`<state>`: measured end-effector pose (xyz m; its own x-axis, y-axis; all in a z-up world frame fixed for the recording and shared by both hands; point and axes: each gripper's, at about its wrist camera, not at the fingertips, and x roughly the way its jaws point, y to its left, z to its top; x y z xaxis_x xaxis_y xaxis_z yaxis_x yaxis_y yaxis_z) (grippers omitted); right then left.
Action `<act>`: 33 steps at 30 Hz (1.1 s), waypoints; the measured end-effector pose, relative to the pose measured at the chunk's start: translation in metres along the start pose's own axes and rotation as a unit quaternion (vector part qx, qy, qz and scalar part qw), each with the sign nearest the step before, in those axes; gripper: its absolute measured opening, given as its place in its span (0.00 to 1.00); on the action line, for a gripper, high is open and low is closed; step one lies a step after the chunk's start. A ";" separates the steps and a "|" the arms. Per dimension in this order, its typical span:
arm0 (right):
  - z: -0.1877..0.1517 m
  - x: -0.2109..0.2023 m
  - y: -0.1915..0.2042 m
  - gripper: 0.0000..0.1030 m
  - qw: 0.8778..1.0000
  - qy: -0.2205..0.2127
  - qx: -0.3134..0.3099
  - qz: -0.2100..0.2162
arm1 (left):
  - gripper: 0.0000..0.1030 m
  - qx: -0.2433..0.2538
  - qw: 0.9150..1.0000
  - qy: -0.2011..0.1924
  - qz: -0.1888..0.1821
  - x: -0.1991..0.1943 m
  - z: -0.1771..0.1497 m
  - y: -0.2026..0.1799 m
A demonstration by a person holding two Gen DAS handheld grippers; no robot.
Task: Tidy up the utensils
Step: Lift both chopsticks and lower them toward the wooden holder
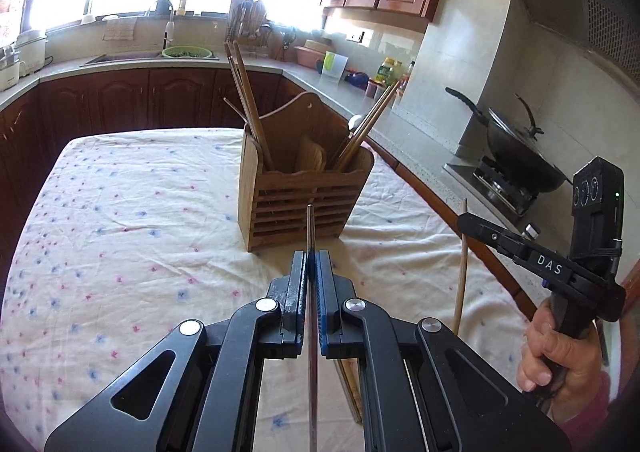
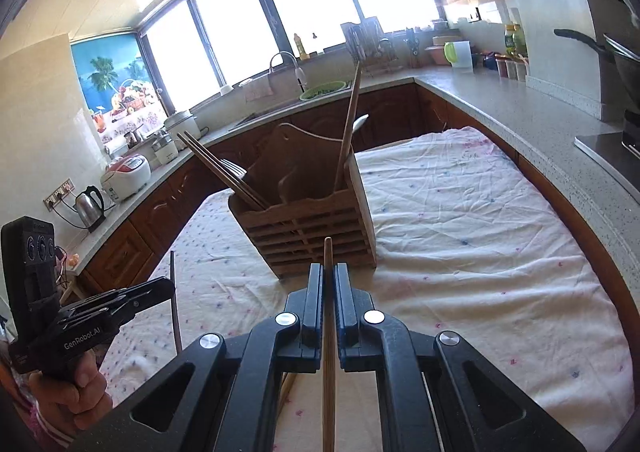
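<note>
A slatted wooden utensil holder stands on the floral tablecloth, also in the right wrist view. It holds several chopsticks and a spoon. My left gripper is shut on a dark chopstick, held upright just in front of the holder. My right gripper is shut on a light wooden chopstick, also upright before the holder. Each gripper shows in the other's view, the right gripper with its light stick, the left gripper with its dark one.
More chopsticks lie on the cloth under the grippers. A stone counter runs along the right with bottles, a wok on a stove, and a sink beneath the windows. A kettle and rice cookers stand at left.
</note>
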<state>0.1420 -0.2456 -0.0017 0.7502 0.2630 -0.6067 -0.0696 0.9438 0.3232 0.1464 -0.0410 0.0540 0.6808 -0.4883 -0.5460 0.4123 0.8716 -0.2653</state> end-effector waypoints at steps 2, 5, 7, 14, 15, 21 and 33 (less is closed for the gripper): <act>0.002 -0.010 0.003 0.05 1.000 -0.011 -0.001 0.004 | 0.03 -0.002 1.000 -0.011 -0.004 -0.009 0.001 -0.001; 0.007 -0.023 0.008 0.05 1.000 -0.028 -0.006 0.007 | 0.03 -0.002 1.000 -0.026 -0.008 -0.022 0.002 -0.002; 0.010 -0.030 0.012 0.05 0.999 -0.037 -0.009 0.009 | 0.03 -0.003 0.999 -0.033 -0.009 -0.027 0.003 -0.003; 0.017 -0.044 0.019 0.05 0.998 -0.061 -0.017 0.013 | 0.03 -0.008 0.998 -0.057 -0.014 -0.038 0.007 -0.002; 0.017 -0.045 0.019 0.05 0.998 -0.063 -0.018 0.012 | 0.03 -0.008 0.998 -0.060 -0.014 -0.041 0.007 -0.002; 0.020 -0.048 0.019 0.05 0.997 -0.070 -0.019 0.012 | 0.03 -0.007 0.997 -0.073 -0.012 -0.045 0.011 -0.002; 0.033 -0.048 0.020 0.05 0.996 -0.085 -0.025 0.013 | 0.03 0.004 0.995 -0.095 -0.014 -0.049 0.027 -0.006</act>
<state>0.1264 -0.2457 0.0582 0.8476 0.2536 -0.4661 -0.1192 0.9470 0.2984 0.1267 -0.0237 0.1043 0.7708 -0.5119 -0.3792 0.4362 0.8579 -0.2715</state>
